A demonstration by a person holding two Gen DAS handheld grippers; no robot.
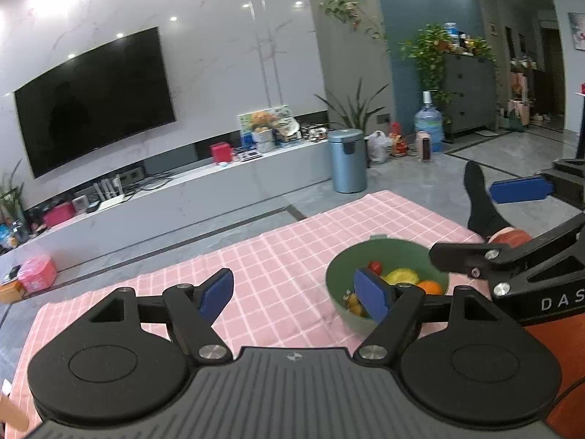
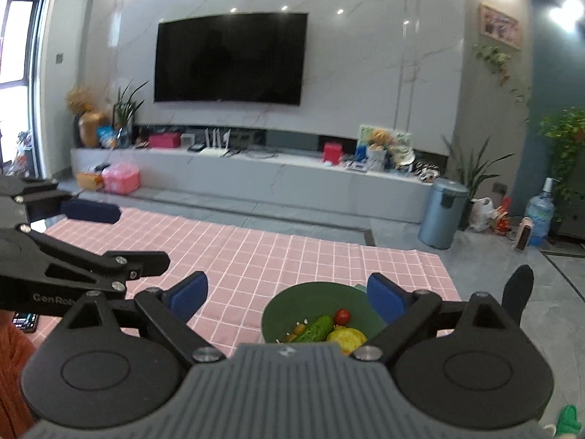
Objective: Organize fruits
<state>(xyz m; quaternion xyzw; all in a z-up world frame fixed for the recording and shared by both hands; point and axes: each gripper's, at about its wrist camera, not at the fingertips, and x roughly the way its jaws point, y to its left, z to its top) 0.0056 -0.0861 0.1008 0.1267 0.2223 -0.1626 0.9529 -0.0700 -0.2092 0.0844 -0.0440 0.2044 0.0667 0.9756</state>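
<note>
A green bowl sits on the pink checked cloth and holds a small red tomato, a yellow fruit, an orange and small yellow pieces. In the right wrist view the bowl also shows a green cucumber, the tomato and the yellow fruit. My left gripper is open and empty, its right pad over the bowl's near rim. My right gripper is open and empty above the bowl.
A person's black-socked foot rests on the cloth's far right edge. A blue bin stands on the floor beyond the cloth. A low TV cabinet with clutter runs along the wall. A phone lies at the left.
</note>
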